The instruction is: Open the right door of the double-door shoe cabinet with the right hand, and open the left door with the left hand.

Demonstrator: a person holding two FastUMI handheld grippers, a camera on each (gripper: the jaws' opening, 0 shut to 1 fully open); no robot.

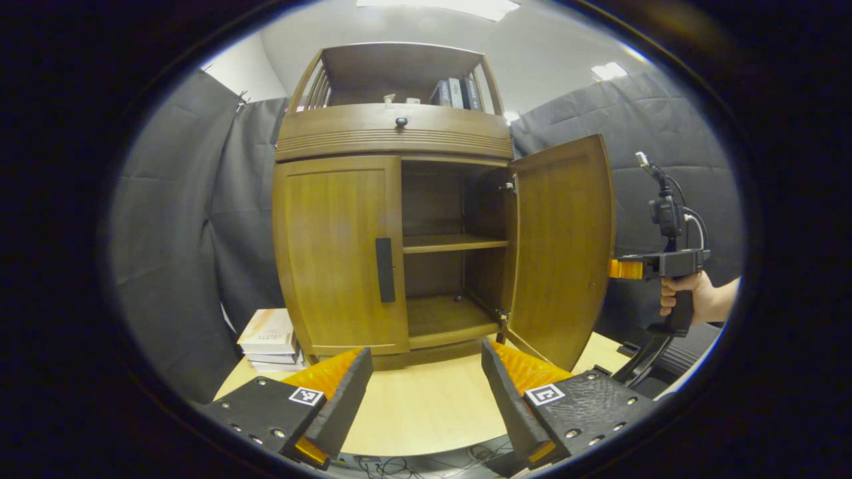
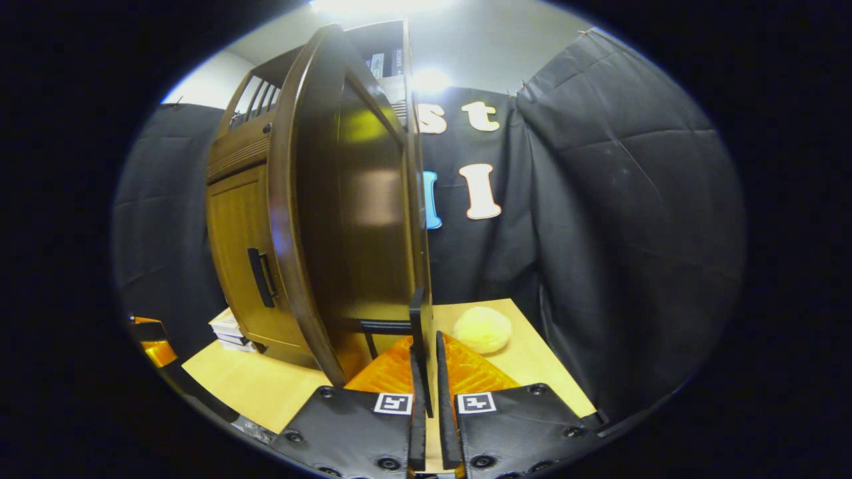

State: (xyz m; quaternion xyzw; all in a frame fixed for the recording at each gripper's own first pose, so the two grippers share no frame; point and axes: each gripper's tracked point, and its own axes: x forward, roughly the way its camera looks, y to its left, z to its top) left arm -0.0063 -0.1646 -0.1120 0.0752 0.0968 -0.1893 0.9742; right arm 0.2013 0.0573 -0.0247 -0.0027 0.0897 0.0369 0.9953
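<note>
Fig.: R door swung open, L door yet to open.
Right claw [image 2: 429, 372] is nearly closed, pinching the right door handle [image 2: 417, 319]; right door [image 1: 562, 249] stands wide off the cabinet [image 1: 393, 133]. Left claw [image 1: 426, 392] gapes empty above the worktop [image 1: 426, 406], in front of the cabinet's shut left door [image 1: 333, 253]. Approach its handle [image 1: 385, 269] squarely, fingers either side, then pull along the hinge arc.
</note>
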